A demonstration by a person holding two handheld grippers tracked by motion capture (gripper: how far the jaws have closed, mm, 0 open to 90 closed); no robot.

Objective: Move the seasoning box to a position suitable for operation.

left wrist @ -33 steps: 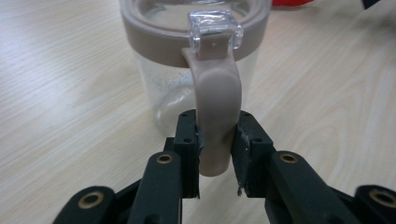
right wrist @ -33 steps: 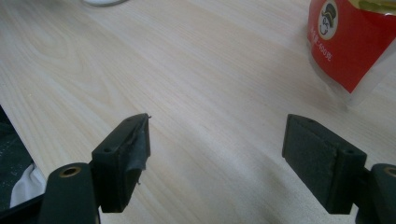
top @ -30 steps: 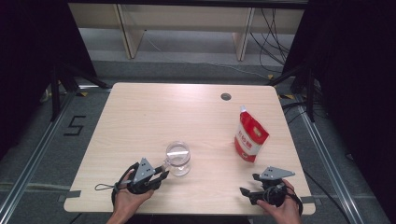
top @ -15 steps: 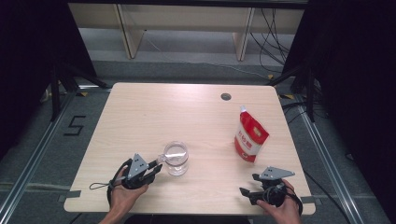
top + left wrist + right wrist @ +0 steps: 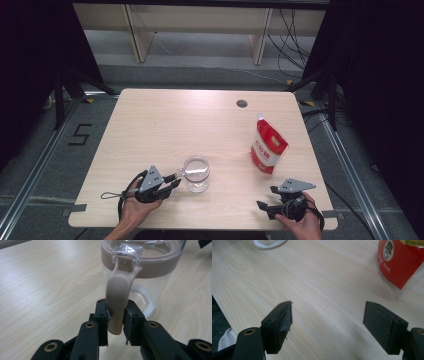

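Our left gripper (image 5: 170,182) is clenched on the handle (image 5: 117,302) of the clear jar (image 5: 196,173), which stands on the counter (image 5: 165,125) straight ahead of its fingers (image 5: 101,315), handle hanging upright. Our right gripper (image 5: 266,197) rests released, well apart, nearer the red pouch (image 5: 267,147).

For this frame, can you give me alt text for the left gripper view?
The left gripper has its two black jaws closed on the beige handle of a clear jar with a beige-rimmed lid, standing upright on a pale wooden table.
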